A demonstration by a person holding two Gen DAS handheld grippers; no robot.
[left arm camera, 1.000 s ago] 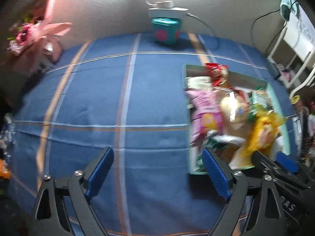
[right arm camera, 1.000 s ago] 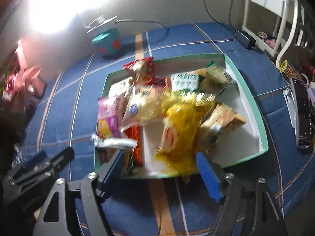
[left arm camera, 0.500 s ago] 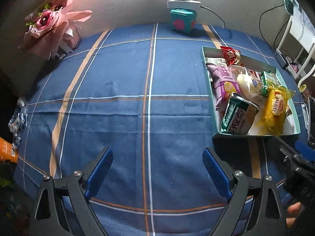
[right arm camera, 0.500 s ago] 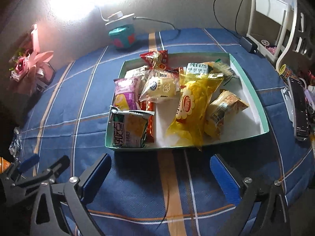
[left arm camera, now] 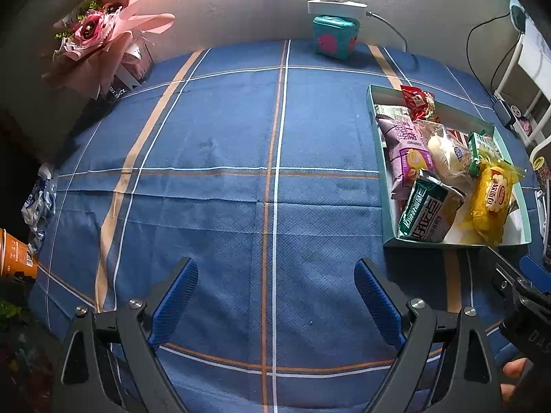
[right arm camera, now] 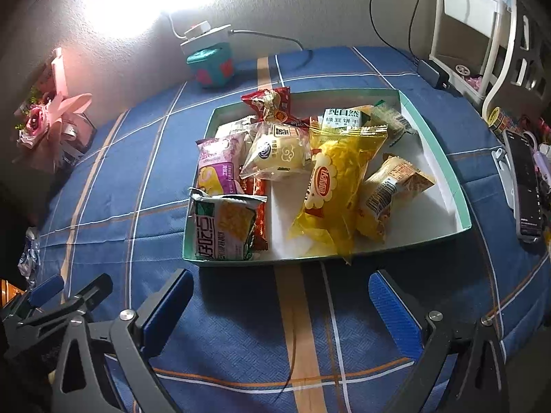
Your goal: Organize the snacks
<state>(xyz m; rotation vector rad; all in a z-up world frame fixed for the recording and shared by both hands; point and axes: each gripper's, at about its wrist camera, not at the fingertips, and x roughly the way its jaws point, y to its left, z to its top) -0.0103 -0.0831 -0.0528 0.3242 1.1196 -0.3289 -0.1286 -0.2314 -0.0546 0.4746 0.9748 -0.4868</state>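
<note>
Blue plaid woven cloth (right arm camera: pixel 241 327) over the table: matt, finely textured. Shallow teal cardboard tray (right arm camera: pixel 437 144) looks smooth with a matt white inside; the yellow crinkled plastic snack bag (right arm camera: pixel 330 189) and clear film bun wrapper (right arm camera: pixel 279 155) are glossy.

1. The left wrist view looks steeply down from close above the bare blue tablecloth (left arm camera: pixel 213 179), facing the far wall.
2. The right wrist view sits further right, near the snack tray (right arm camera: pixel 444 158).
3. Both share the tray and the teal box (left arm camera: pixel 335 36).

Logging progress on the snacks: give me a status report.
Both claws, left and right, open, empty, above the cloth. Snack packets piled in the green tray. Nothing in the way.
</note>
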